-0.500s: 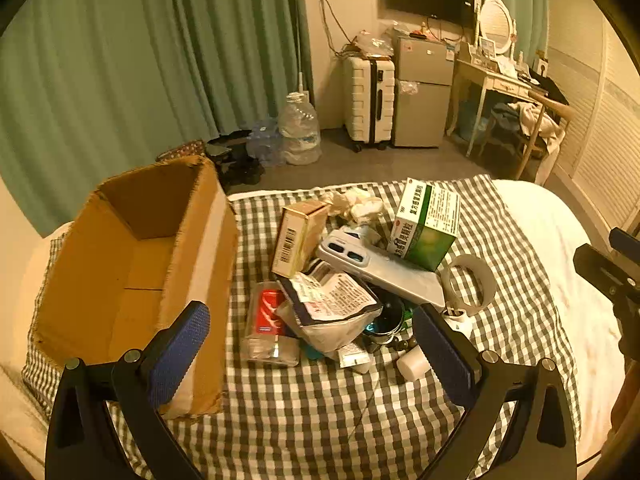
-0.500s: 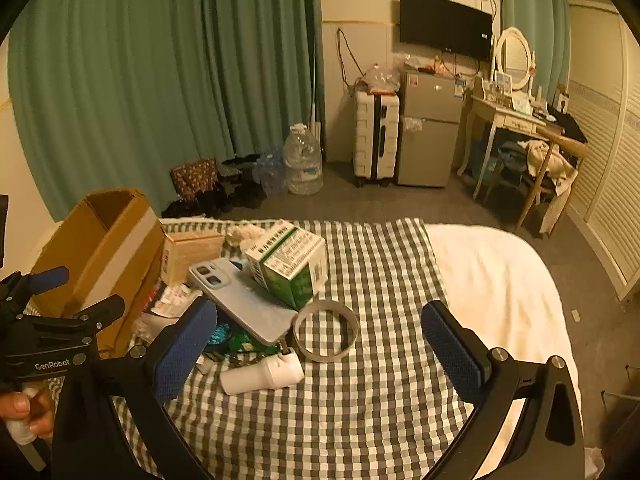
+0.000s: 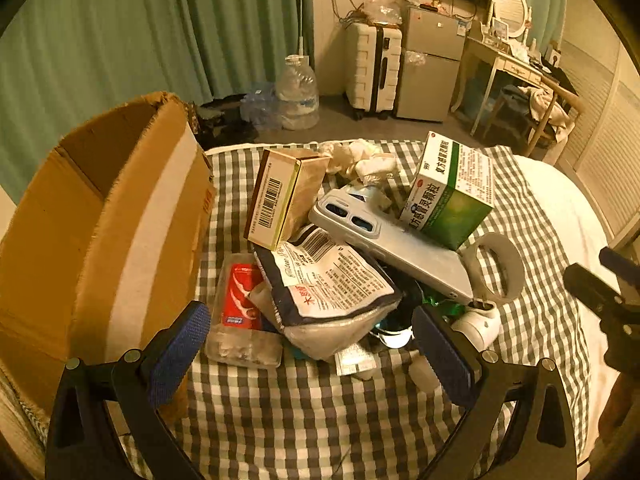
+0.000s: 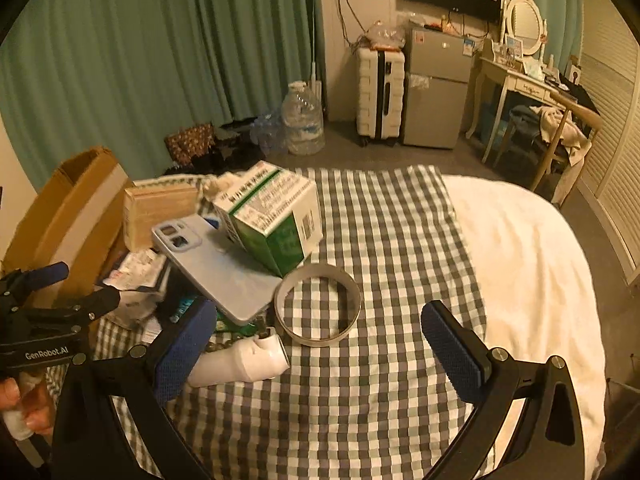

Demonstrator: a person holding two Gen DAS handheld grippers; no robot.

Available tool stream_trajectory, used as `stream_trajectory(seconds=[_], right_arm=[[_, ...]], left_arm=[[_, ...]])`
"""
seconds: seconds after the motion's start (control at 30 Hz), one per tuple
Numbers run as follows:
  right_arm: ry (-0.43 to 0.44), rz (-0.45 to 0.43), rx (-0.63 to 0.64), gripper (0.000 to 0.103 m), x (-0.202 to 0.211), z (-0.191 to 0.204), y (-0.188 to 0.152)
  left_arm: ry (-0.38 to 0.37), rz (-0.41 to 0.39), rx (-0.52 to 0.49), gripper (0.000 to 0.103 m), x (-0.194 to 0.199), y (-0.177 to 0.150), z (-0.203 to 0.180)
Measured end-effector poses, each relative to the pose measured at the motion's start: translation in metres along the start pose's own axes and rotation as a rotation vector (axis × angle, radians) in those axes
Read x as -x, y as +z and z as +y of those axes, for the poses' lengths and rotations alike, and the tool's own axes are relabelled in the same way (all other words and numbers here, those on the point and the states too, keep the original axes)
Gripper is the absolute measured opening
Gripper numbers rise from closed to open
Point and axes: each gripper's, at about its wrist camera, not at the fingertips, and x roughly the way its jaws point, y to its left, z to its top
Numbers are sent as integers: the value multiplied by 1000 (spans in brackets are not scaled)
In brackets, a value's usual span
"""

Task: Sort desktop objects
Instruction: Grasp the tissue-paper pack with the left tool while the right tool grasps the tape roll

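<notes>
On a bed spread with a green-and-white checked cloth (image 3: 320, 412), a heap of small goods toward its left edge: a green-and-white cardboard medicine box (image 3: 450, 192) tilted on a slim silver-grey phone (image 3: 394, 248) with a raised camera block, a tan barcoded carton (image 3: 280, 196) standing beside it, a crinkled printed foil pouch (image 3: 332, 288) slumped below, a clear plastic pack with a red label (image 3: 240, 304) flat at the pile's left. Just right of the heap, a thin pale tape ring (image 4: 318, 306) lying flat, touching a glossy white plastic cylinder (image 4: 240, 364). At the cloth's left edge, an open brown corrugated cardboard box (image 3: 120, 232) with rough torn rims. Left gripper (image 3: 312, 356) spread wide above the pouch, gripping nothing, blue textured pads (image 3: 180, 352) apart; right gripper (image 4: 320, 354) likewise spread wide and empty over the ring. Seen from the right wrist only: bare white bedding (image 4: 520, 272) at the right side, a hand (image 4: 24, 412) on the left tool's handle. From the left wrist only: the red pack and crumpled white tissue (image 3: 360, 160) at the far edge. Behind, pleated green curtains (image 4: 160, 60), a ribbed white suitcase (image 4: 380, 92), a grey mini fridge (image 4: 436, 88), a clear water jug (image 4: 302, 120).
</notes>
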Motion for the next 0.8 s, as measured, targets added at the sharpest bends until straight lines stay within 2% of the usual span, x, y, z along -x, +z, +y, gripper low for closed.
stream_trajectory(seconds=[0.47, 0.8], right_arm=[[47, 99, -43, 103, -66, -8, -6], [21, 178, -20, 103, -105, -1, -12]], left_arm=[[6, 29, 0, 103, -54, -5, -5], [-8, -34, -32, 103, -54, -8, 0]])
